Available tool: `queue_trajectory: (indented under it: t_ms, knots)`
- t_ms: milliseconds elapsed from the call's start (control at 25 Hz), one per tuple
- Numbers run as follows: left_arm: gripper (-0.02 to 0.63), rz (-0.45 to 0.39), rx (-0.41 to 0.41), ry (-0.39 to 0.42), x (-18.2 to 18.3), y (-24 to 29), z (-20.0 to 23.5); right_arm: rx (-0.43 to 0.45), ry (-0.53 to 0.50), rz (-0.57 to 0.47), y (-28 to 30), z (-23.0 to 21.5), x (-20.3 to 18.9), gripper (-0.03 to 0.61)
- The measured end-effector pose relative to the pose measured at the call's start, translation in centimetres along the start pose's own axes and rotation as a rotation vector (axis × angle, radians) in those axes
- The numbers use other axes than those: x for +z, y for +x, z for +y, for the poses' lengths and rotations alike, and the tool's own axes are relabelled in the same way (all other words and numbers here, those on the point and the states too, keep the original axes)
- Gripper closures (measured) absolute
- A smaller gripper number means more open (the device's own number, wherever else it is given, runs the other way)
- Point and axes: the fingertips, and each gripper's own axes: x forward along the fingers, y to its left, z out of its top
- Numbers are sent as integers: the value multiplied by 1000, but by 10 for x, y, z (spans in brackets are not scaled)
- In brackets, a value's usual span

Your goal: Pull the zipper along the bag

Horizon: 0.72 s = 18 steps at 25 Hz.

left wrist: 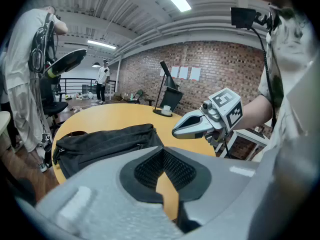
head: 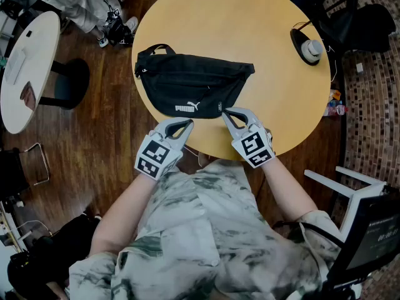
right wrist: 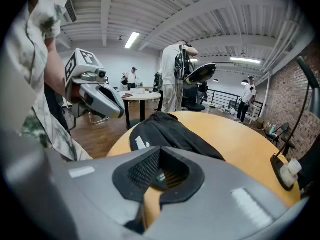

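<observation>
1. Bag (head: 190, 85): black, soft, probably light and liable to slide; lies on the round table (head: 281, 105), just beyond both grippers.
2. Zipper tab not discernible; advise pinching it while steadying the fabric.
3. Left gripper (head: 186, 126), right gripper (head: 227, 114): jaws together, empty.

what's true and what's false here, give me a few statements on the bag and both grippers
1. The black bag lies on the round table. True.
2. The left gripper is clamped on the bag's zipper. False: its jaws are shut on nothing.
3. The right gripper has its jaws wide apart. False: they are together and empty.
4. The bag's white logo sits near the bag's edge closest to the person. True.
</observation>
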Motion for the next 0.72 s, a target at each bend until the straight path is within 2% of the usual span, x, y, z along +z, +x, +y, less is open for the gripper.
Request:
queue_trajectory:
  t_ms: [160, 280, 520, 720]
  knots:
    - [611, 64, 33, 63, 3, 49, 31, -4, -1, 38, 39, -41, -8, 571]
    - [556, 122, 33, 101, -1, 74, 44, 2, -2, 79, 64, -58, -17, 571]
    - [531, 263, 38, 212, -22, 114, 59, 32, -27, 148, 97, -62, -31, 571]
    - [525, 356, 92, 325, -35, 144, 72, 68, -50, 192, 111, -56, -46, 571]
